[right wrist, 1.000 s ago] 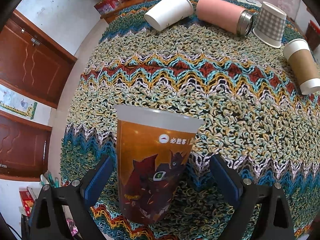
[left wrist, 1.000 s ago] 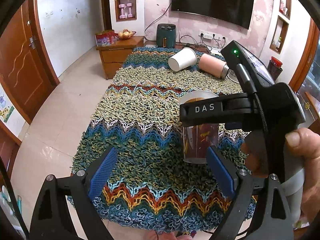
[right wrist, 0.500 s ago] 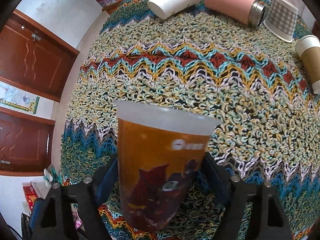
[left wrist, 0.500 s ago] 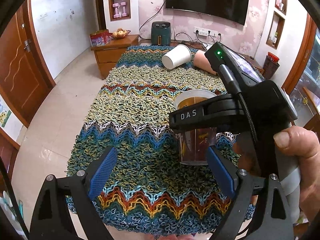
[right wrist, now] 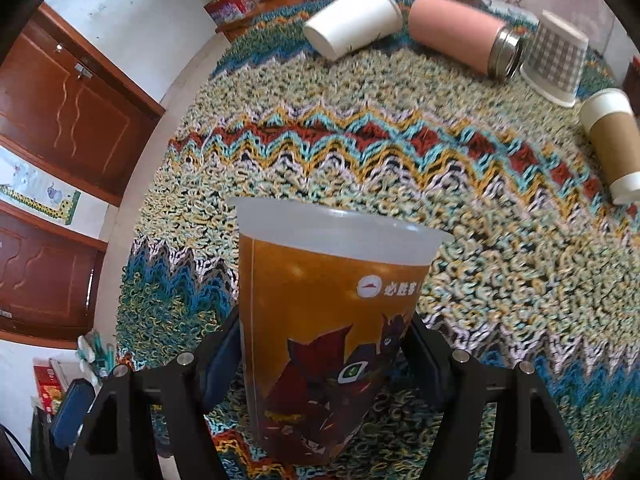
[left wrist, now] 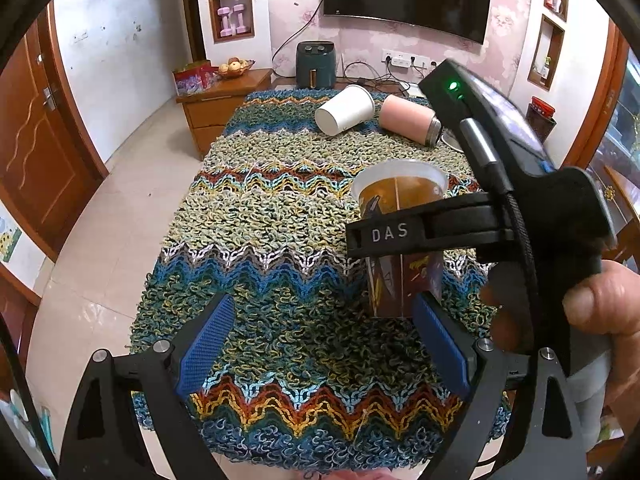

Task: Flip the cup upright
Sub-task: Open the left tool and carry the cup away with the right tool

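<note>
Cup [right wrist: 328, 332] upright, mouth up, axis vertical, pinched between right gripper [right wrist: 324, 354] jaws. Left gripper [left wrist: 320, 344] jaws spread, beside.

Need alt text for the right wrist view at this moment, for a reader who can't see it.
The right gripper is shut on an upright orange printed cup, mouth up, above a shaggy zigzag rug. Behind it a white paper cup, a pink flask and a brown sleeved cup lie on their sides, and a checked cup stands mouth down.
</note>
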